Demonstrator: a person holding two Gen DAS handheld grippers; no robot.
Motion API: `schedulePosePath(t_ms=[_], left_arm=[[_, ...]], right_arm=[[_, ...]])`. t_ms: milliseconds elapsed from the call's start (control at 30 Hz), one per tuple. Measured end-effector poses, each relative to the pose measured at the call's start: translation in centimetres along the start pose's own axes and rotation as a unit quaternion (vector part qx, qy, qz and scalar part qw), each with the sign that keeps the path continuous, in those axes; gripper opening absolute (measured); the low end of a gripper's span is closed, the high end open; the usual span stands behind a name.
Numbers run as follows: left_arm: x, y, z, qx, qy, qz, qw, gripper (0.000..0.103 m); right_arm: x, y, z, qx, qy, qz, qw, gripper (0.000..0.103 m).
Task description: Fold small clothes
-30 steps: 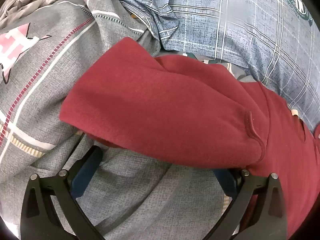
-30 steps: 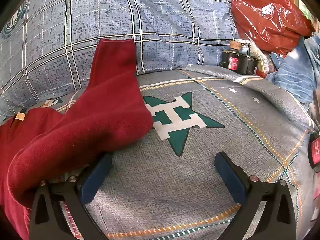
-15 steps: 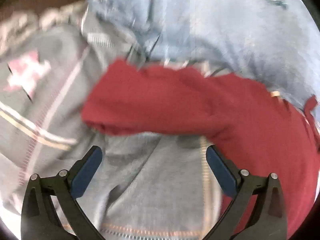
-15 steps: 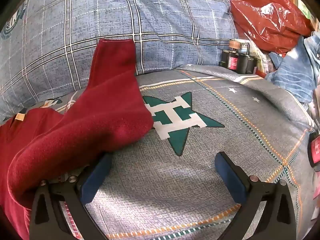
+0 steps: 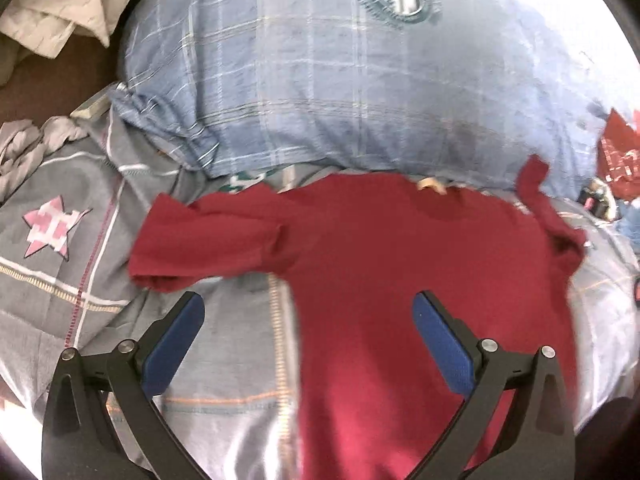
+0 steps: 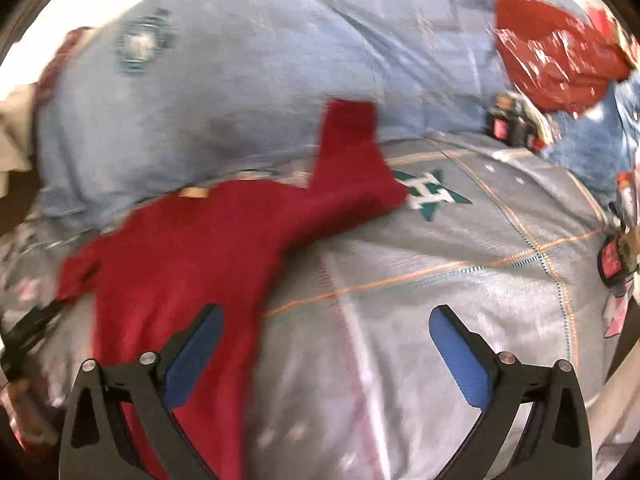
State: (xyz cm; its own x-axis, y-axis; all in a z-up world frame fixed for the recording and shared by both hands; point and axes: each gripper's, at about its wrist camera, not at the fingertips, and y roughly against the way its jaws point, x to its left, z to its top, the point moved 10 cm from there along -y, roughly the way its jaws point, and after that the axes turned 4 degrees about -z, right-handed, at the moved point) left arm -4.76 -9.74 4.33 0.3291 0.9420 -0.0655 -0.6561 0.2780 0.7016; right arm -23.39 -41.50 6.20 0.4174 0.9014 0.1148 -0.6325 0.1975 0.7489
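The red shirt (image 5: 400, 264) lies spread flat on the bed (image 5: 240, 344) below the pillow (image 5: 320, 80), sleeves out, probably ready for folding, while both the left hand-held gripper (image 5: 308, 332) and the right hand-held gripper (image 6: 326, 344) hover spread and empty above it.

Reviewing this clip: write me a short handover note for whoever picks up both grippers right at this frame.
Left gripper: open, holding nothing, poised above the red shirt near its left sleeve.
Right gripper: open, holding nothing, at the shirt's right edge.
The shirt lies spread on the grey star-print bedspread, collar toward the blue plaid pillow. Its right sleeve runs up against the pillow; its left sleeve lies out sideways.
Done: shirt laid out, roughly flat.
Left: fold both sleeves inward, then fold the body. No fold is visible yet.
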Motion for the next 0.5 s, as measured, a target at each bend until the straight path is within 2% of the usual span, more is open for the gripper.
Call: schedulePosePath(t_ms=[133,200,333,500], left_arm=[[-1.9,0.2,0.4,-0.006,-0.012,-0.008,0.9999,0.103],[-2.4,-0.2,0.4,-0.006,-0.017,-0.006,0.9998,0.103],[-2.8,-1.9,0.4,0.004,-0.009,-0.006,0.9999,0.103],[-2.1,-3.9,0.9,0.003,-0.018,0.013,0.9997,0.103]], right_arm=[[4.0,4.3,0.8,-0.023,0.04,0.051,0.998,0.103],[5.4,5.1,1.5,-0.036,0.048,0.055,0.997,0.103],[8.5,2.4,2.5,-0.051,0.07,0.03,0.996,0.103],[13.5,-2.5,3.2,-0.045,0.078,0.048,0.995,0.103]])
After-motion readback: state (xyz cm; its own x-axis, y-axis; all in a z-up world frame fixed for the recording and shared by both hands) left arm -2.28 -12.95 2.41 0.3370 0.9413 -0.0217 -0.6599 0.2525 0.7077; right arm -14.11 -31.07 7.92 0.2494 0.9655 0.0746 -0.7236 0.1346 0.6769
